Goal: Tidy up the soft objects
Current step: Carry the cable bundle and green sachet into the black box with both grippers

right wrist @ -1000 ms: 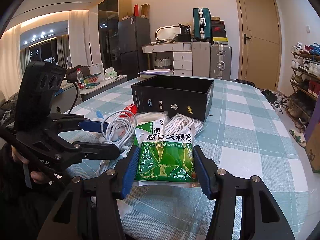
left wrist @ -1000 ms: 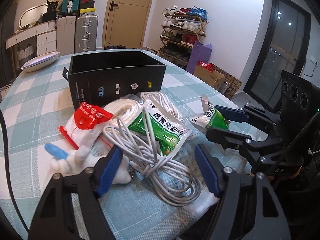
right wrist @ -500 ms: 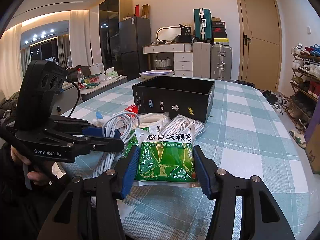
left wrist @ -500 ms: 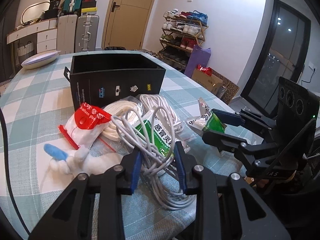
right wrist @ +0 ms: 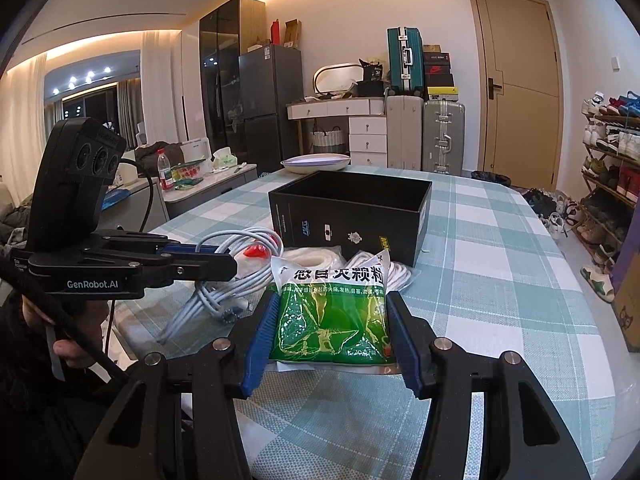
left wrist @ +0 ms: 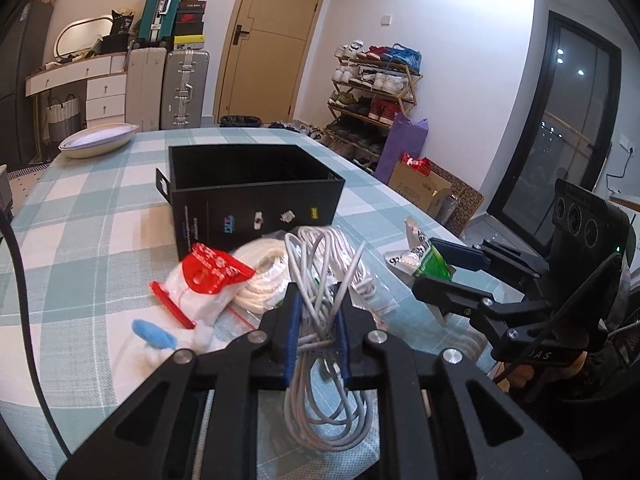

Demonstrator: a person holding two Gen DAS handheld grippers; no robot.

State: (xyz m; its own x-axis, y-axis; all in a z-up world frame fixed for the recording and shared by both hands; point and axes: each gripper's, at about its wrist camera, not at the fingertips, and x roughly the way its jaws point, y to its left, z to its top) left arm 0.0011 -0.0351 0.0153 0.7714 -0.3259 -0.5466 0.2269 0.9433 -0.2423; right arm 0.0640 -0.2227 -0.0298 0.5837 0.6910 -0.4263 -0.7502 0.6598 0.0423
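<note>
Checked table (right wrist: 500,240) first: holds everything at working height, so both tools come in low and angled down.

Black box (left wrist: 256,184) next, open-topped, straight ahead of both grippers and just past the pile. Probably parked there as the drop-off, so each carry is short.

Green sachet (right wrist: 332,316) pinched by its two side edges in the right gripper (right wrist: 332,332), pads pressed to the foil. Held flat and edge-on, likely to stop the soft pack folding. Box directly beyond its tips.

Grey cable bundle (left wrist: 320,320) clamped in the left gripper (left wrist: 316,332), jaws squeezed nearly together around the gathered strands. Loops sticking up above the fingers, more hanging below and toward the camera. Grabbed mid-bundle, presumably to keep the coil from unravelling. Looks lifted off the cloth, though hard to be sure.

Beyond the left tips: white rope coil (left wrist: 260,276) lying between gripper and box. Off to its left: red-topped bag (left wrist: 208,280), then a fluffy white toy with a blue bit (left wrist: 154,334), closest to the left finger. All loose on the table, not yet boxed.
</note>
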